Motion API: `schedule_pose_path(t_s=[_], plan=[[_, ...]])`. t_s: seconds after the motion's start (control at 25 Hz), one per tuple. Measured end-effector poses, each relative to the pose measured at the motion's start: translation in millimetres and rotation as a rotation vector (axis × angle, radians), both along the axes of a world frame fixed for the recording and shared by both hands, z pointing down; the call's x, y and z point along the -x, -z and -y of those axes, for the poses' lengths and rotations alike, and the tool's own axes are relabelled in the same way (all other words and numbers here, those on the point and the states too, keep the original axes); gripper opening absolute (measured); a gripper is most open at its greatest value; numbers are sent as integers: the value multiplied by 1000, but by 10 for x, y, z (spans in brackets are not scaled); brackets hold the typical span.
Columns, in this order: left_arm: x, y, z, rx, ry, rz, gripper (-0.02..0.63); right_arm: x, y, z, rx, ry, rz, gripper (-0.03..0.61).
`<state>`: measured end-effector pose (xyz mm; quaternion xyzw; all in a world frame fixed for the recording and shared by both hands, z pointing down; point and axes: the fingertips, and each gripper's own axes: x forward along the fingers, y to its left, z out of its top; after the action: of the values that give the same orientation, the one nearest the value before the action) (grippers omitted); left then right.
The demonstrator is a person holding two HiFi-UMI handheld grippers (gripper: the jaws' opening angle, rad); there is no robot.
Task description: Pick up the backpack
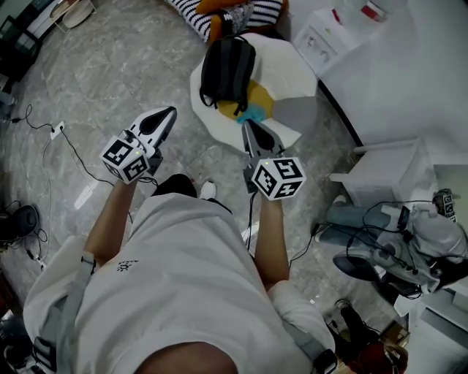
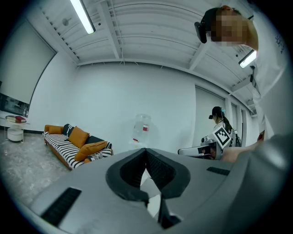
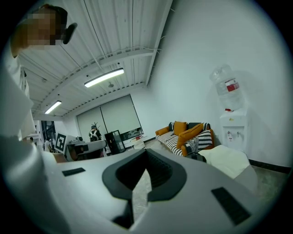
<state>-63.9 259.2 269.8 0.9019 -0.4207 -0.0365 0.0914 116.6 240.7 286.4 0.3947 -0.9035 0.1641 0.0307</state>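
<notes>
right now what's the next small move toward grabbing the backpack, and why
Probably open the right gripper. Its jaws are shut on nothing, and it is the one nearer the black backpack, which lies untouched on the white seat just ahead.

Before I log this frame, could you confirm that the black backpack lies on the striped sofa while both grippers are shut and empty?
Not quite: the black backpack lies on the white cushion beside the striped sofa, not on the sofa, as the head view shows. The left gripper and the right gripper are indeed shut and empty.
</notes>
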Motion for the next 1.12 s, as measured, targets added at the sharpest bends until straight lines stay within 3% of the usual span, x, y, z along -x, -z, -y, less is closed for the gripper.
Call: schedule_pose_path(t_s=[0.56, 1.12], plan=[[-259, -175, 1307, 68, 1, -2, 3, -161, -191, 1254, 70, 39, -9, 8], [-117, -372, 2943, 135, -75, 31, 3, -45, -355, 2777, 119, -44, -16, 8]])
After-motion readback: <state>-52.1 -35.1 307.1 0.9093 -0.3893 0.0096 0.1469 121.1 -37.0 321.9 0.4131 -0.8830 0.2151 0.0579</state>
